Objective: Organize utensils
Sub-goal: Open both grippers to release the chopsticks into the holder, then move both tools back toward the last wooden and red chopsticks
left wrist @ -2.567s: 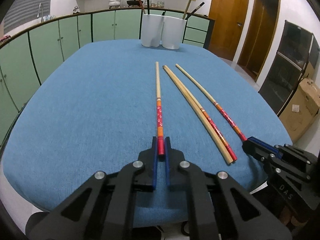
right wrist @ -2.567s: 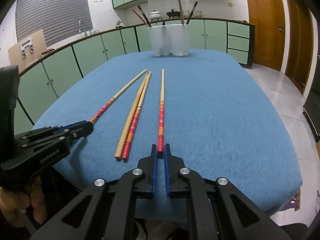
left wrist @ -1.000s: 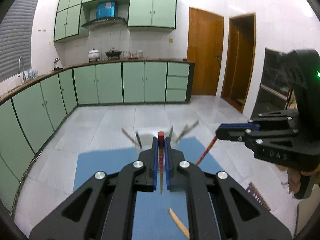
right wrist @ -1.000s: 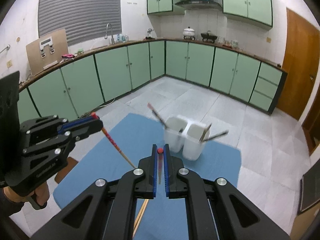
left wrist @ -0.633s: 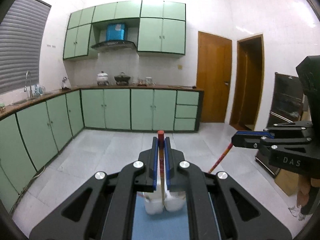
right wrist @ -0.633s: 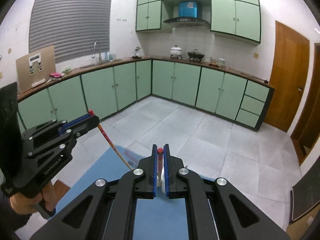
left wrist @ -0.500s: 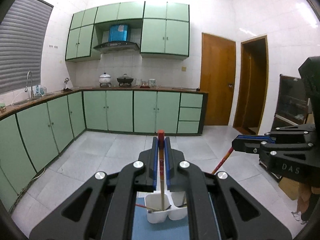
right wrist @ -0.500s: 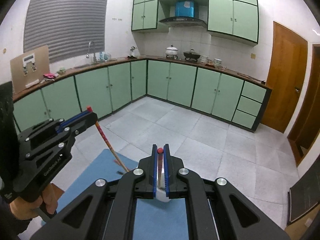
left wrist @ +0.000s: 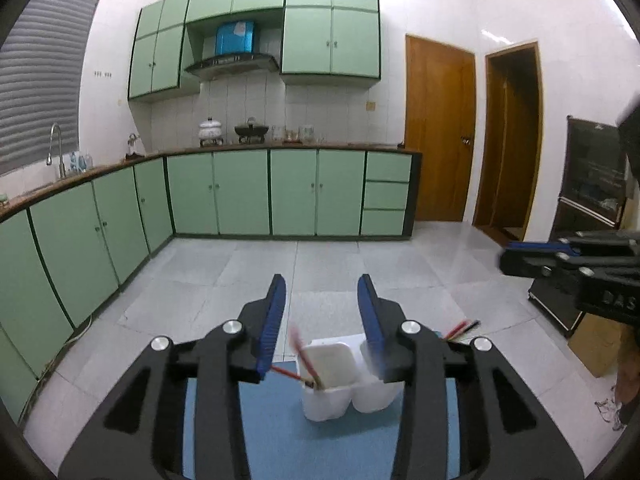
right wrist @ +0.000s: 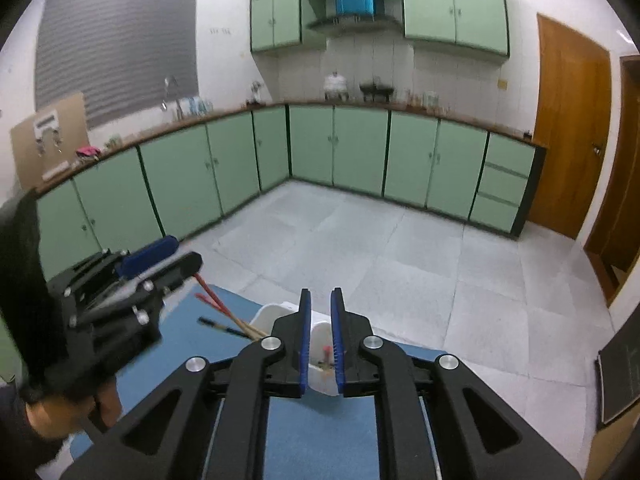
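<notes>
2 tools hang above a white double cup [left wrist: 340, 384] that stands at the far end of the blue-covered counter [left wrist: 280, 440]. The left tool [left wrist: 322, 320] has its blue-padded jaws well apart, having just been opening, and nothing is gripped between them; a red-ended chopstick [left wrist: 306, 360], blurred, stands in the cup's left compartment just below the gap, beside another red-tipped stick [left wrist: 286, 372] that leans out to the left over the rim. More stick ends [left wrist: 460, 327], red and black, poke out to the right behind the left tool's right finger.

From the right wrist view, the right tool [right wrist: 320, 336] shows its jaws only a little apart, having just been opening slightly. A red-tipped chopstick [right wrist: 327, 354] is seen through the narrow gap, down inside the white double cup [right wrist: 320, 376]; the pads do not appear to press on it. To the left, sticks with red ends [right wrist: 212, 300] and a dark one [right wrist: 218, 326] lean out of the cup's other compartment, toward the left tool [right wrist: 160, 260], which a hand [right wrist: 52, 412] holds near the counter's [right wrist: 320, 432] left edge.

Green cabinets [left wrist: 240, 192] line the walls beyond, over a pale tiled floor [left wrist: 340, 264], with 2 wooden doors [left wrist: 440, 128] at the right.
</notes>
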Action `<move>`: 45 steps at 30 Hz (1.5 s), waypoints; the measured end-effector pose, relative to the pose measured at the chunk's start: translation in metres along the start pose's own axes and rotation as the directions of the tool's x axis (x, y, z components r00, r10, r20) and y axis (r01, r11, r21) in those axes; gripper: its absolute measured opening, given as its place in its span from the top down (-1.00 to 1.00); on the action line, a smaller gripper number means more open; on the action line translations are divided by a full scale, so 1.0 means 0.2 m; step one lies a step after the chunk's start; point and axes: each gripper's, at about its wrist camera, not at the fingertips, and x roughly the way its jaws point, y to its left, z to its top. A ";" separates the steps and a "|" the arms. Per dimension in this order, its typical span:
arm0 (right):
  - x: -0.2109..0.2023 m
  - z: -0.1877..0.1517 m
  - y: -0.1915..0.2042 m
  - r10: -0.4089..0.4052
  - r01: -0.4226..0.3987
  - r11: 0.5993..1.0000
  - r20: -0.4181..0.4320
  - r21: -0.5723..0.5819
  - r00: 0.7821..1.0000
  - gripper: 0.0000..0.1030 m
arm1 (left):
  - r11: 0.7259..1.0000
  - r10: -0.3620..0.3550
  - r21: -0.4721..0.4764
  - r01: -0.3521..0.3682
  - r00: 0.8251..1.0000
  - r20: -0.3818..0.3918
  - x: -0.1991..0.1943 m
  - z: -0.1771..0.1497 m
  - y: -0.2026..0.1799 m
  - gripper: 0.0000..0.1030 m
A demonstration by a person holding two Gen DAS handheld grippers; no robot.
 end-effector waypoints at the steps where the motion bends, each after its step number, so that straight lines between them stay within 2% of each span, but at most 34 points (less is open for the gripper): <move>1: -0.08 -0.07 0.01 0.008 -0.008 1.000 0.012 0.009 1.000 0.73 | 1.000 0.004 0.001 -0.004 1.000 0.008 -0.06 -0.01 0.01 0.12; 5: -0.32 -0.52 0.10 0.039 -0.040 0.999 0.010 0.026 0.999 0.66 | 0.999 0.014 0.033 -0.015 1.000 0.026 -0.40 -0.15 0.00 -0.01; 6: -0.37 -0.74 0.15 0.045 -0.045 0.999 -0.021 0.023 0.999 0.66 | 0.999 0.015 0.035 -0.016 1.000 0.025 -0.47 -0.20 -0.01 -0.06; 8: -0.42 -1.07 0.24 0.057 -0.053 0.998 -0.079 0.046 0.995 0.65 | 1.000 0.015 0.021 -0.016 1.000 0.012 -0.65 -0.36 -0.02 -0.09; 11: -0.46 -1.52 0.40 0.063 -0.059 0.998 -0.186 0.030 0.980 0.65 | 1.000 0.012 -0.016 -0.013 1.000 -0.019 -0.85 -0.58 -0.04 -0.12; 15: -0.49 -1.81 0.59 0.083 -0.088 0.996 -0.265 -0.008 0.961 0.65 | 0.996 -0.010 -0.084 0.002 0.995 -0.095 -1.00 -0.82 -0.07 -0.13; 20: -0.45 -1.89 0.64 0.101 -0.112 0.994 -0.299 -0.018 0.949 0.65 | 0.990 -0.018 -0.143 -0.001 0.991 -0.132 -1.14 -0.97 -0.05 -0.13; 23: -0.41 -1.89 0.67 0.077 -0.094 0.994 -0.280 -0.049 0.957 0.66 | 0.986 -0.029 -0.168 0.003 0.988 -0.151 -1.15 -0.99 -0.04 -0.13; 28: -0.36 -1.85 0.74 0.116 -0.132 0.991 -0.271 -0.040 0.956 0.69 | 0.987 -0.023 -0.160 -0.002 0.987 -0.158 -1.16 -1.00 -0.04 -0.13; 30: -0.36 -1.86 0.77 0.109 -0.126 0.991 -0.265 -0.050 0.958 0.70 | 0.985 -0.020 -0.173 -0.010 0.985 -0.169 -1.15 -1.02 -0.03 -0.13; 35: -0.40 -1.90 0.63 0.058 -0.062 0.998 -0.259 -0.005 0.964 0.70 | 0.984 -0.026 -0.180 -0.012 0.978 -0.206 -1.12 -1.12 -0.07 -0.14; 38: -0.41 -1.90 0.58 0.070 -0.062 0.997 -0.260 0.039 0.963 0.73 | 0.984 -0.041 -0.178 -0.002 0.971 -0.236 -1.11 -1.20 -0.11 -0.14; 43: -0.41 -1.90 0.57 0.068 -0.061 0.997 -0.252 0.036 0.965 0.74 | 0.981 -0.071 -0.192 0.020 0.963 -0.261 -1.10 -1.25 -0.16 -0.16; 45: -0.40 -1.89 0.56 0.049 -0.043 0.999 -0.246 0.029 0.968 0.89 | 0.984 -0.071 -0.175 0.024 0.961 -0.267 -1.10 -1.27 -0.19 -0.16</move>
